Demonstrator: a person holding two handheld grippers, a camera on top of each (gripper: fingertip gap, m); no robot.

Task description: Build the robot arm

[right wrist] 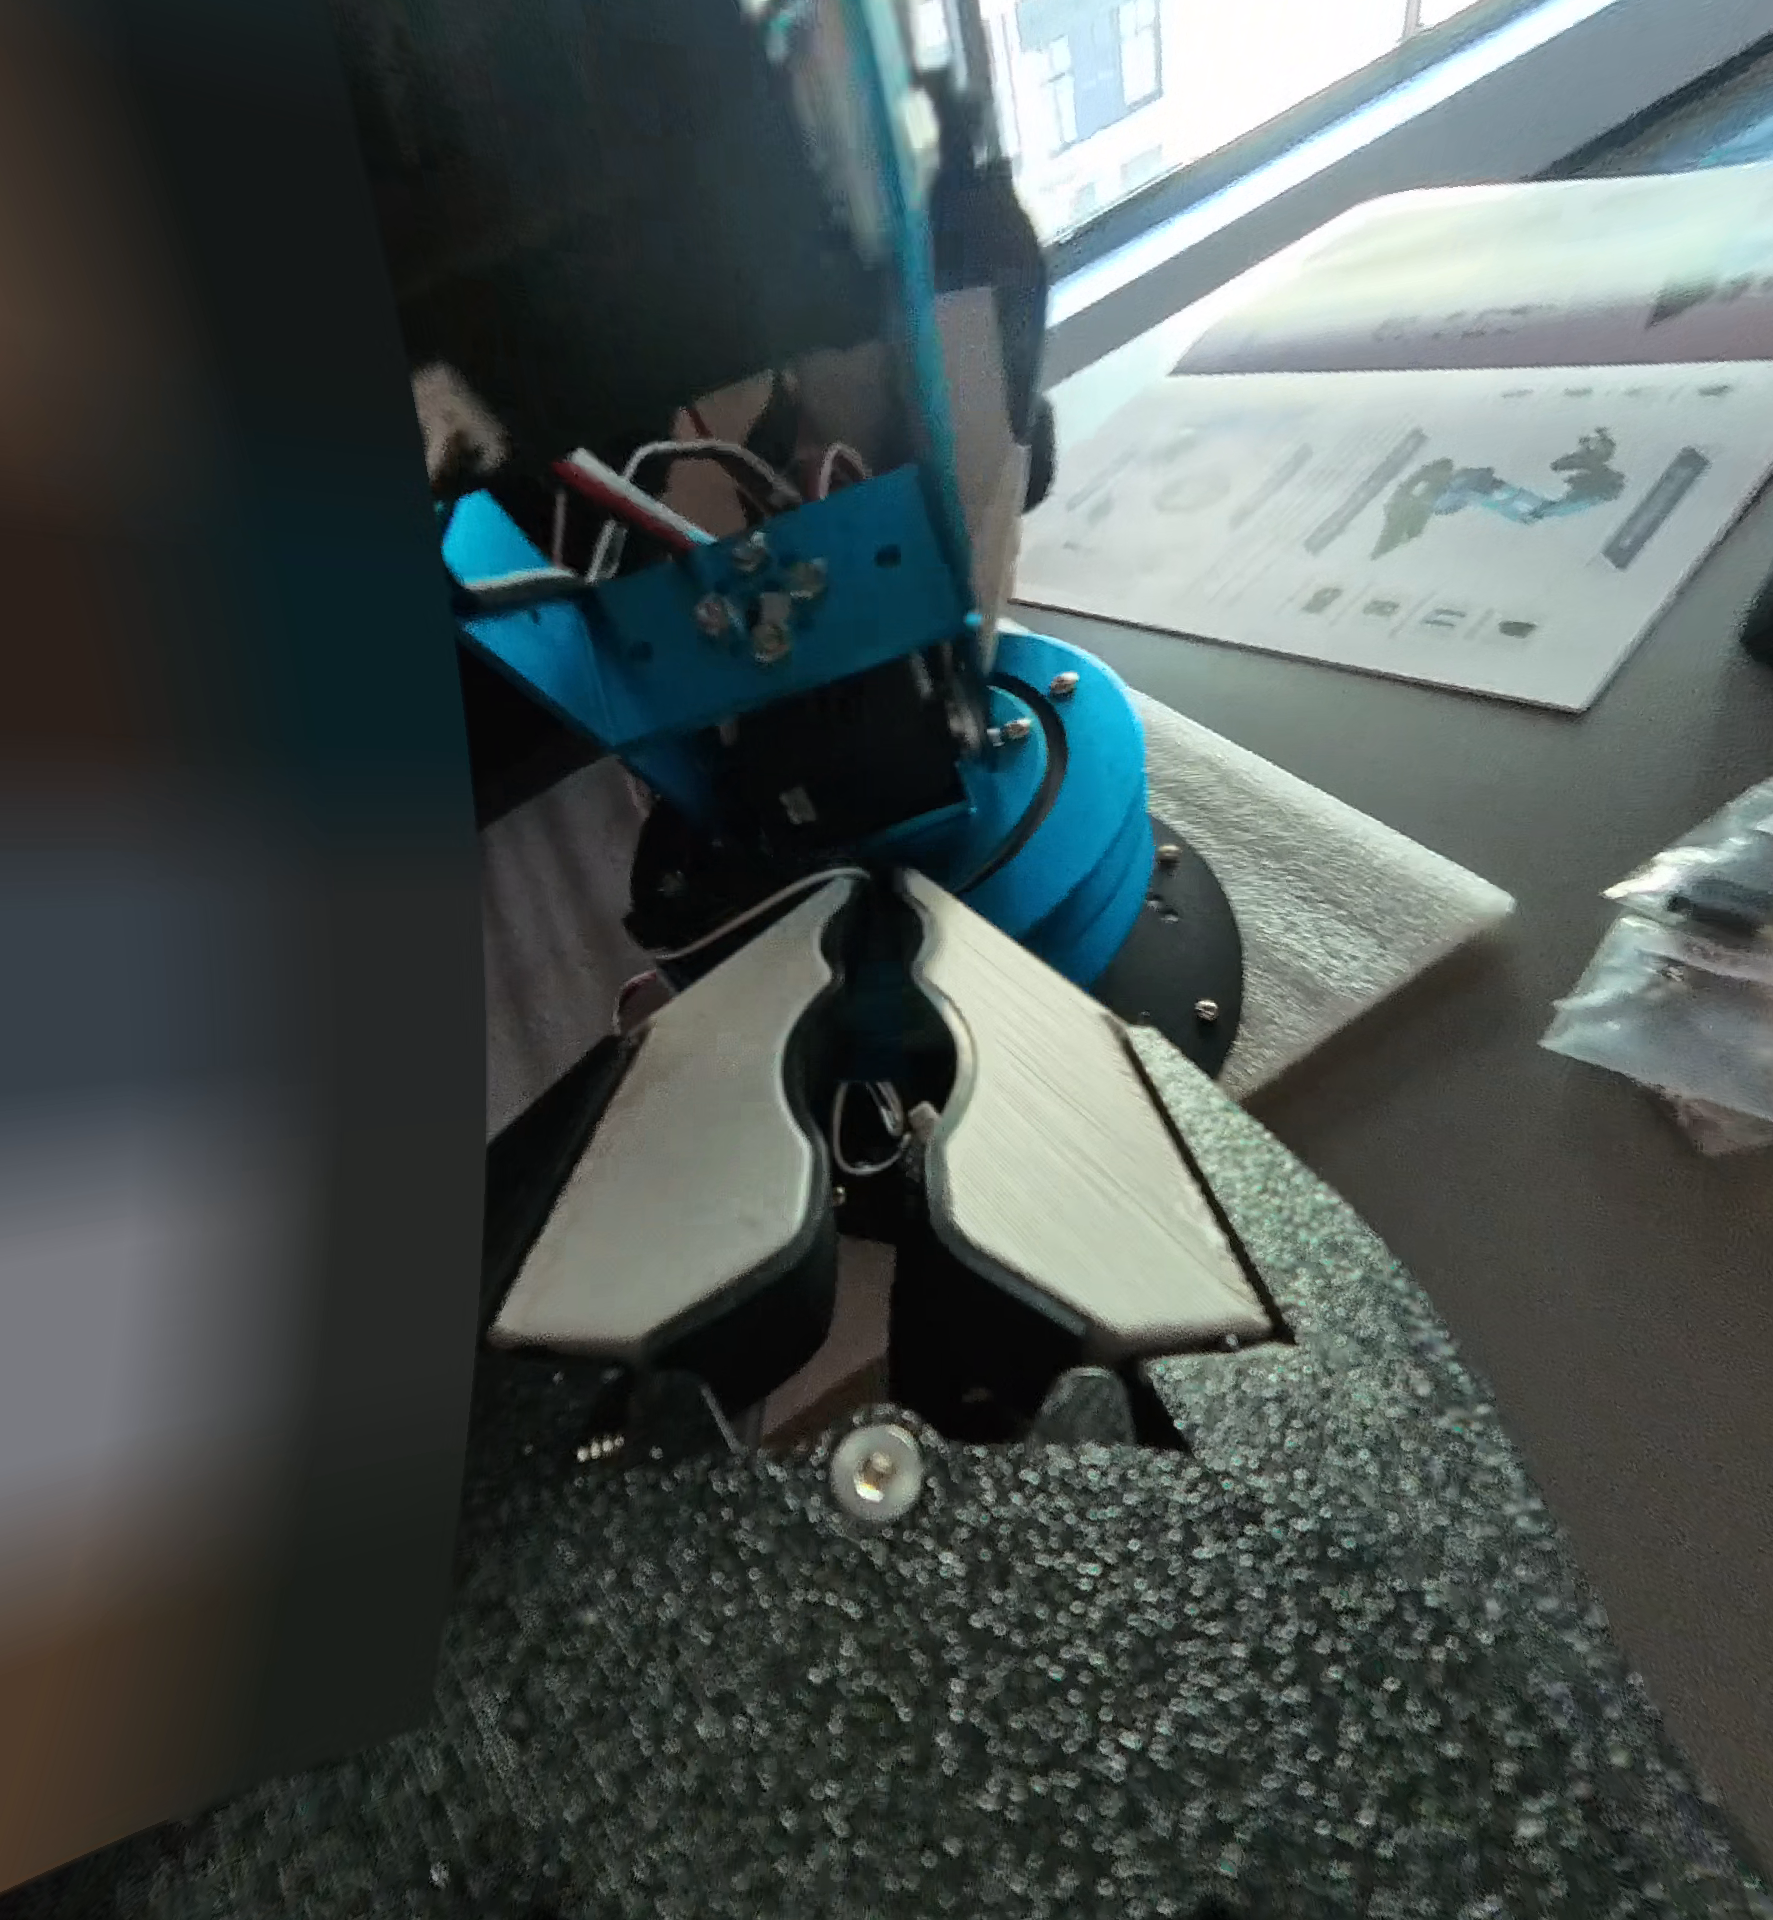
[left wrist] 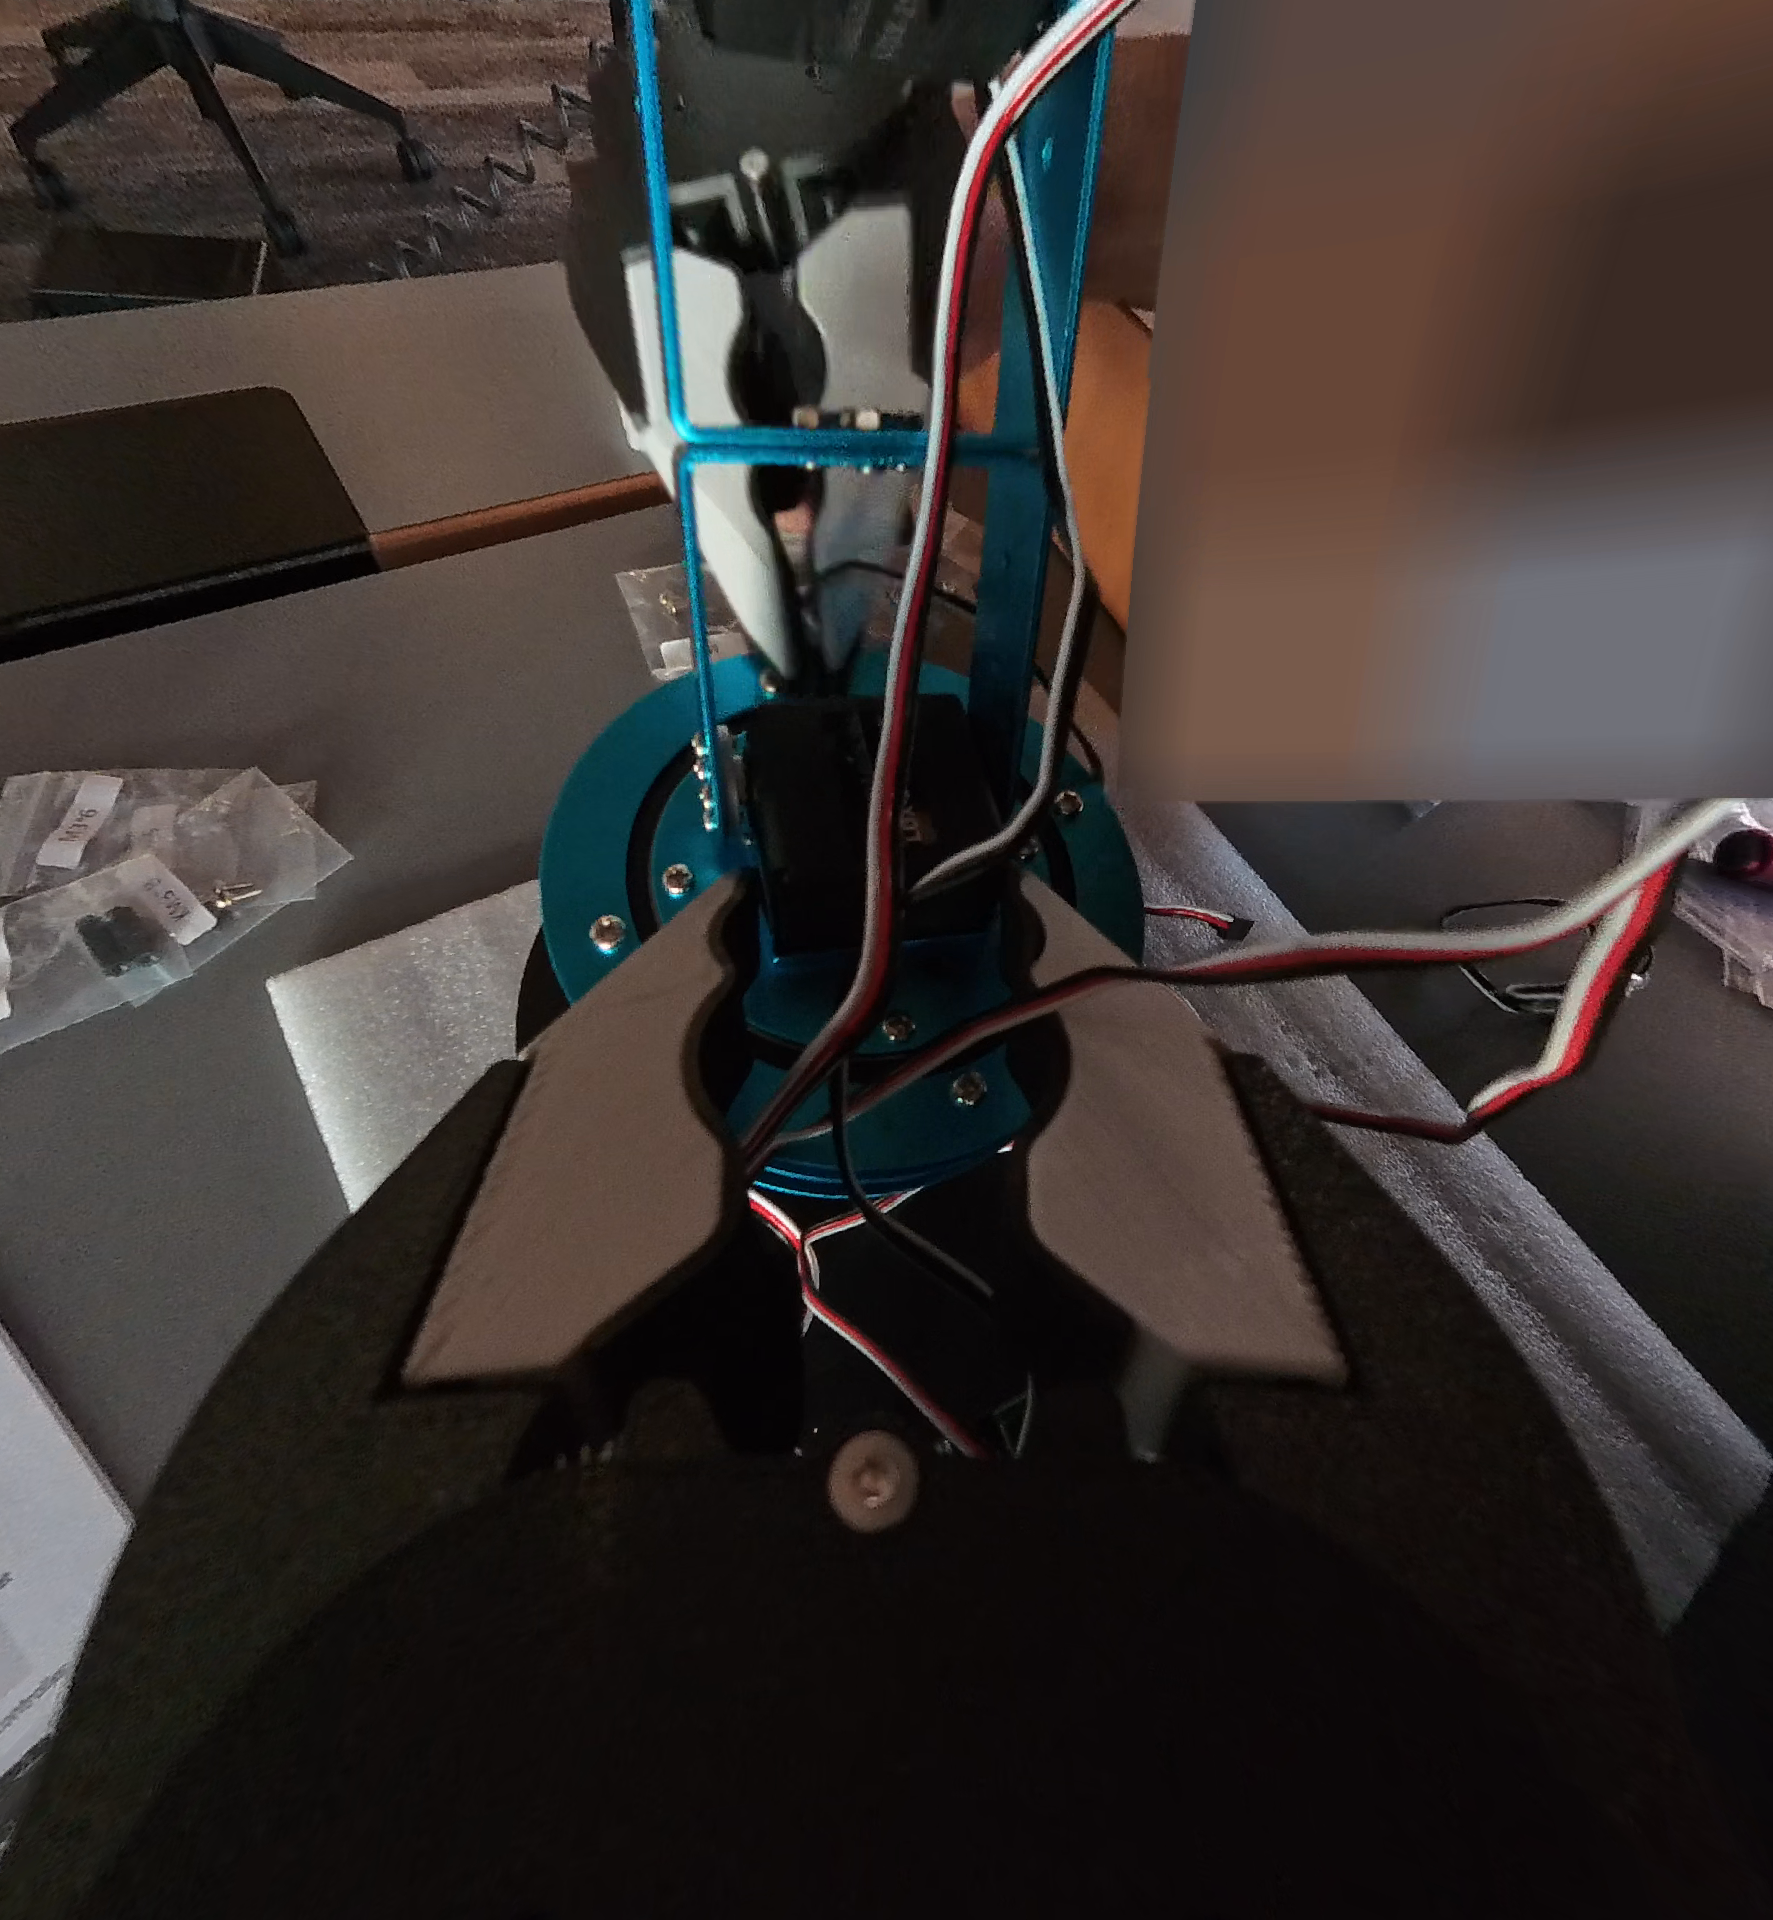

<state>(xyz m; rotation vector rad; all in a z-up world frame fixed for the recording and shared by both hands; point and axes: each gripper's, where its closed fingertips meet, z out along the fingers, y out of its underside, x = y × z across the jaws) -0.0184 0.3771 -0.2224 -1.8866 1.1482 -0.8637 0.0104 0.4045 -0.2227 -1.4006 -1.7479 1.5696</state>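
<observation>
The left gripper (left wrist: 877,883) stands with its fingers spread wide on either side of the black servo (left wrist: 861,821) seated in the blue round base (left wrist: 591,831) of a small robot-arm kit, and the red, white and black servo wires (left wrist: 923,582) drape down between the fingers, likely because nothing ties them back. I judge it is bracing the base, though no firm contact shows. From the base a blue upright bracket (left wrist: 1027,582) rises, and the other gripper shows beyond it. White foam sheet (left wrist: 394,1049) lies under the kit, probably as padding; small bags of screws (left wrist: 134,883) sit near on the grey table (left wrist: 238,675). The right gripper (right wrist: 882,883) has its tips nearly together just below the blue servo bracket (right wrist: 757,623); whether it pinches a wire there I cannot tell. An instruction sheet (right wrist: 1433,468) lies well apart.
</observation>
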